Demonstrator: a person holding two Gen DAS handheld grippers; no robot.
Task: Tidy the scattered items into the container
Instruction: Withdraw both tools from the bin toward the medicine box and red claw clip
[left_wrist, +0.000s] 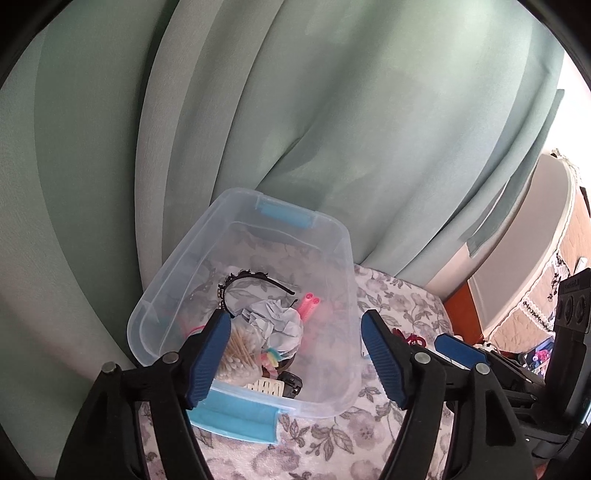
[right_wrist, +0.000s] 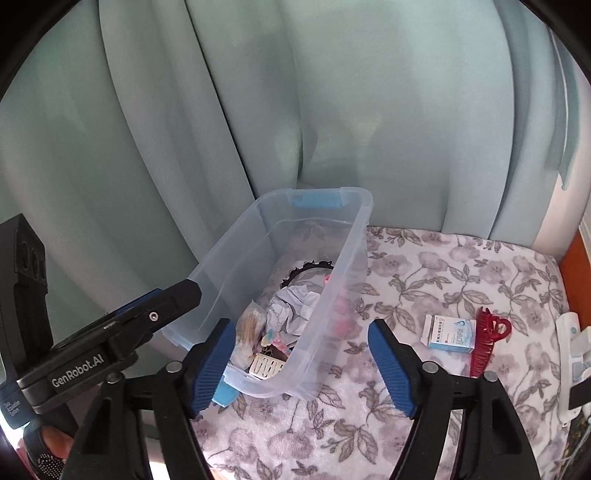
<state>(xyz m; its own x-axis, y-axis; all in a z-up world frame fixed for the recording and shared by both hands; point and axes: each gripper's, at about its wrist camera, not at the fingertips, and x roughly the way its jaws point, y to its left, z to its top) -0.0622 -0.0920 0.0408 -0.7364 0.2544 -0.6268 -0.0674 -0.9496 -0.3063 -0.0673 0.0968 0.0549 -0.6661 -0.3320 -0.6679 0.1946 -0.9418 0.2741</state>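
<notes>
Two jaws wide, empty; container (right_wrist: 354, 236) rim between; box (right_wrist: 448, 332), clip (right_wrist: 487, 343) outside.

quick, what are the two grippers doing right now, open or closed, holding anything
Left gripper: open, holding nothing, over the clear container.
Right gripper: open, holding nothing, at the container's near corner.

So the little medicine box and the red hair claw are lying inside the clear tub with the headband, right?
Not quite. The medicine box and red hair claw lie outside the clear tub, on the flowered cloth to its right, as the right wrist view shows. The headband is inside the tub.
</notes>
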